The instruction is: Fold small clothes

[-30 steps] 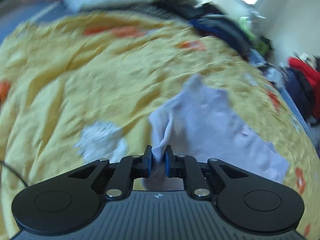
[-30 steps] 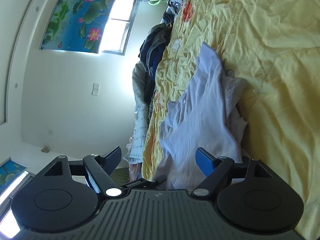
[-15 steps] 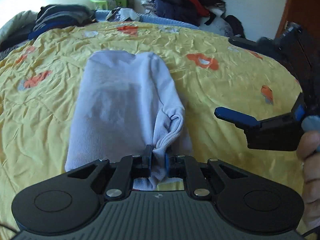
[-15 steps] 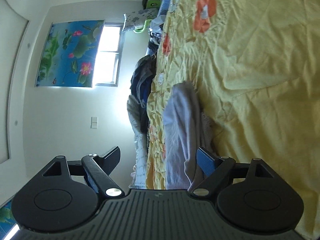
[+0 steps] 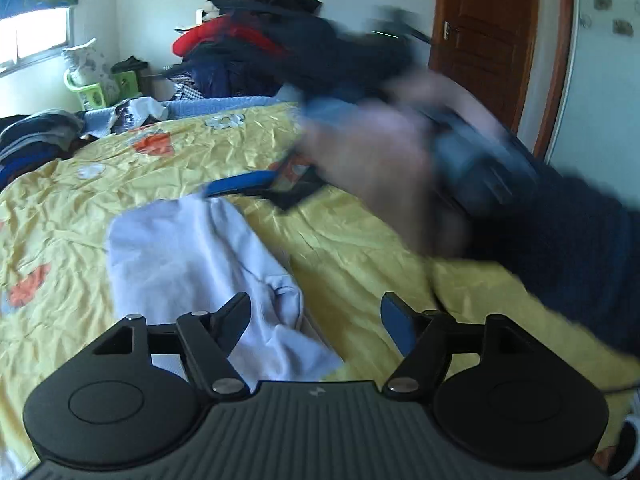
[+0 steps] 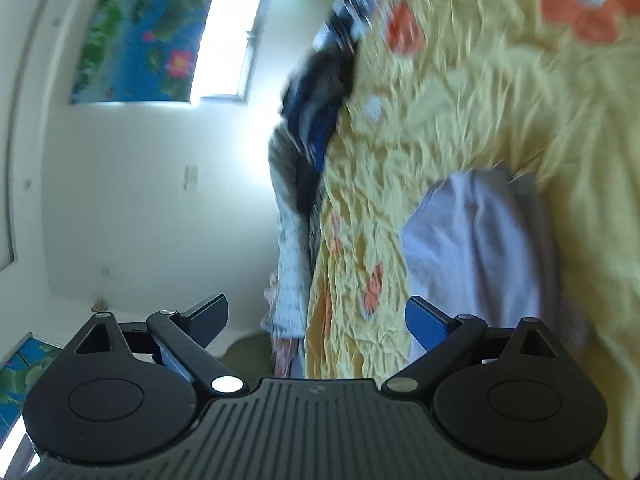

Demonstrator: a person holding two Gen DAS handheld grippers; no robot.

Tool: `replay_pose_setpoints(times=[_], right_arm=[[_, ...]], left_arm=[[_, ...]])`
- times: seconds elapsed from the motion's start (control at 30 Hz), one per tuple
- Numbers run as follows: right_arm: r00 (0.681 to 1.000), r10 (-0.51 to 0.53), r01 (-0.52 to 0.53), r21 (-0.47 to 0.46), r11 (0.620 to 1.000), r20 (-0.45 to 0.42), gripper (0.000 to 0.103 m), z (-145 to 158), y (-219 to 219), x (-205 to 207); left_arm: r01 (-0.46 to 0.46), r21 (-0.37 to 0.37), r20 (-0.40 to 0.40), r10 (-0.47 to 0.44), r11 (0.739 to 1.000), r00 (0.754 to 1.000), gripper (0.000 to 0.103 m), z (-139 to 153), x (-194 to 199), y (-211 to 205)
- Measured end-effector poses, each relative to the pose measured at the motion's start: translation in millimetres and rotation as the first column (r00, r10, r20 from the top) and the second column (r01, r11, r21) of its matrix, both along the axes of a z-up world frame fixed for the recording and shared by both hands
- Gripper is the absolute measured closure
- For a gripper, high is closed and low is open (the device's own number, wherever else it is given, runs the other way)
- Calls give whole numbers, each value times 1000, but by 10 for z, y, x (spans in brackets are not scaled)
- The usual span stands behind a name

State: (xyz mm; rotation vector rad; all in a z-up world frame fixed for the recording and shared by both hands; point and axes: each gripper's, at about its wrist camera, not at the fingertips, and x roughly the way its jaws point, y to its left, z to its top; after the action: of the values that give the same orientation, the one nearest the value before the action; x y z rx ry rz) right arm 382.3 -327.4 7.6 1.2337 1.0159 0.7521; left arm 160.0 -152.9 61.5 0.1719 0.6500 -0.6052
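You are working one pale lilac garment point(image 5: 188, 256), lying folded on the yellow flowered bedspread point(image 5: 360, 248) just ahead of your left gripper point(image 5: 314, 314), whose jaws have just been opening and are now standing released with nothing pinched. Your right gripper point(image 6: 316, 316) is also spreading wide and empty, the garment lying beside its right finger. No readable writing is showing; two clothes heaps point(image 5: 280, 52) are sitting beyond the bed.

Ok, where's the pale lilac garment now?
Left wrist view: the pale lilac garment lies on the yellow flowered bedsheet, left of centre, ahead of the open left gripper.
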Motion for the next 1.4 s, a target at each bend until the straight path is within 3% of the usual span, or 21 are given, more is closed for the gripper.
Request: replay_pose_setpoints(times=[0.07,0.13,0.17,0.2,0.23,0.3,0.4,0.5,0.63,0.73,0.83,0.9,0.97,1.0,1.1,1.17,1.27,1.3,1.33,1.37,1.4], right_arm=[[995,45,-49,-45,998,-93,9,-120,179,311],[991,43,-71,-222,972,-128,12,-185,272,518],[991,28,-69,-313,947,-133,18,-216,275,585],[991,19,-65,-357,932,-132,24,-264,247,629],[988,19,-68,-322,944,-152,27,-348,191,638],[983,-17,-31,-254,967,-184,27,-431,75,601],[992,-38,0,-292,956,-123,22,-307,17,411],[1000,28,-27,-282,959,0,15,8,-23,97],[989,138,-129,-129,983,61,8,211,-19,-268],[977,214,-214,-38,976,7,6,117,180,-426],[964,248,-260,-147,955,-93,6,-110,354,-564],[967,188,-226,-235,945,-174,27,-311,299,-631],[969,140,-178,-181,967,-203,40,-425,116,-680],[970,110,-147,-165,975,-218,42,-467,44,-711],[972,96,-130,-152,980,-215,42,-479,12,-761],[978,81,-114,-168,979,-193,29,-342,-20,-783],[999,18,-26,-171,985,-48,10,-61,-234,-827],[1000,-9,5,-195,981,-20,10,-5,-310,-825],[999,-36,34,-236,971,-7,12,15,-399,-798],[999,-52,47,-281,958,-10,15,8,-441,-759],[998,-64,53,-323,945,-22,17,-24,-473,-713]], left_arm=[[40,11,-75,-39,999,996,32,-248,123,-130],[45,21,-94,-42,999,995,31,-416,155,-224],[61,16,-69,-60,998,996,30,-436,121,-268],[104,2,-106,-103,995,989,30,-467,124,-338],[136,-23,-161,-138,990,977,30,-508,143,-392],[160,-9,-123,-160,987,979,29,-556,79,-484],[172,-20,-119,-173,985,978,29,-483,11,-432],[164,-54,-35,-166,985,986,29,-219,-148,-88],[78,-83,87,-70,994,994,28,61,-224,413],[3,-66,57,1,998,998,27,-23,18,563],[-2,-29,-35,1,1000,999,27,-299,207,515],[28,-40,-42,-30,999,999,27,-409,203,455],[20,-82,-32,-23,996,999,24,-485,220,492],[11,-110,-31,-14,994,999,24,-498,239,505],[5,-111,-15,-6,994,1000,24,-506,235,491],[2,-115,-31,-6,993,1000,24,-394,235,506],[-58,-239,-32,52,969,998,21,-93,249,862],[-117,-277,-50,108,954,993,19,-34,332,1017],[-179,-315,-100,155,932,983,17,-17,444,1175],[-253,-368,-205,188,894,961,17,-67,636,1365],[-330,-413,-321,203,849,925,17,-158,817,1523]])
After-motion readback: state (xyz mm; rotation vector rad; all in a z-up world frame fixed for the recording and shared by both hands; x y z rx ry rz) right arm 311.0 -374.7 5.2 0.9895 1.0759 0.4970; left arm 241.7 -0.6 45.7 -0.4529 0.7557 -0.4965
